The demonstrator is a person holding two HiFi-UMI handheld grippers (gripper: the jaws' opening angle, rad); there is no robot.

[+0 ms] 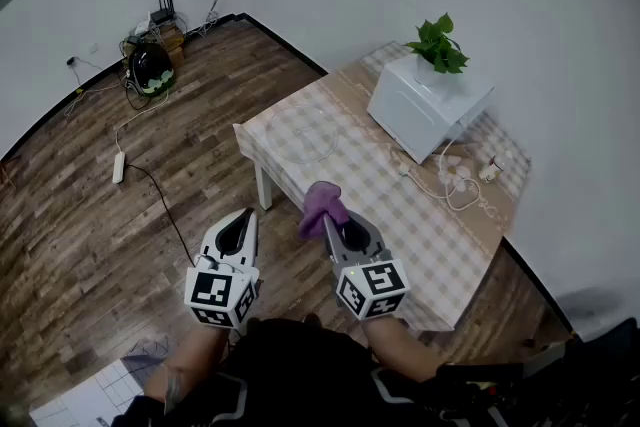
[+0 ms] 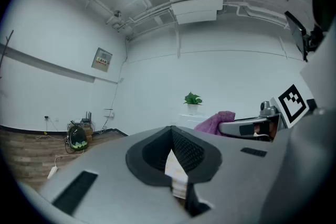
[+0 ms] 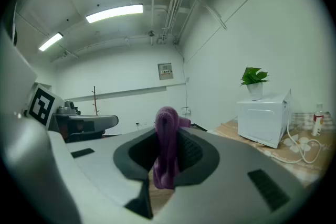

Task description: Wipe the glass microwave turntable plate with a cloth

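The clear glass turntable plate [image 1: 305, 133] lies flat on the far left part of the checked table [image 1: 400, 205], ahead of both grippers. My right gripper [image 1: 335, 217] is shut on a purple cloth [image 1: 322, 205], held in the air over the table's near edge. The cloth [image 3: 167, 149] sticks up between that gripper's [image 3: 168, 165] jaws, and it shows from the side in the left gripper view [image 2: 216, 122]. My left gripper [image 1: 245, 217] hangs over the wooden floor left of the table, shut and holding nothing [image 2: 173, 152].
A white microwave [image 1: 428, 100] with a potted plant [image 1: 438, 43] on top stands at the back of the table. White cables and a plug [image 1: 455, 177] lie in front of it. On the floor are a power strip [image 1: 118, 167] and a black device [image 1: 150, 67].
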